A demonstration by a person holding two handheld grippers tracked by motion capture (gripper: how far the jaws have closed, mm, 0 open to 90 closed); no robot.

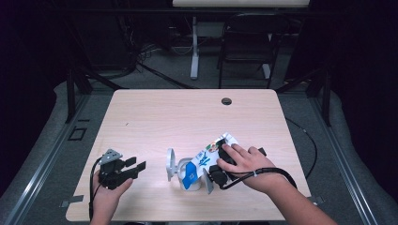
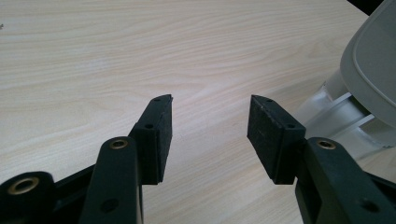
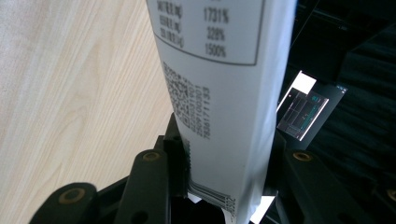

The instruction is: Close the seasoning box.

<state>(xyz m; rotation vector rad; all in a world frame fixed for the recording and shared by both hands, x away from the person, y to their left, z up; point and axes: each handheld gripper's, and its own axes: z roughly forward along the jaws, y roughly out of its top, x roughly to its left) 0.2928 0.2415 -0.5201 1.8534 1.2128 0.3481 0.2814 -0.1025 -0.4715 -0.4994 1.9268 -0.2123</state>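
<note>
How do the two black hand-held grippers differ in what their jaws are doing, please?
The left gripper stands open over bare wooden table, nothing between its pads; the right gripper has a white printed carton between its jaws, pads against its sides. The left sits apart from the white plastic holder; the right is beside it. Both are hand-held.

table [image 1: 159, 117]: pale wood grain, rounded corners, dark round cable hole [image 1: 226, 101] at far edge right of centre | near centre: white stand [image 1: 180, 171] with round end plates resting on top | far and left areas bare wood
</note>
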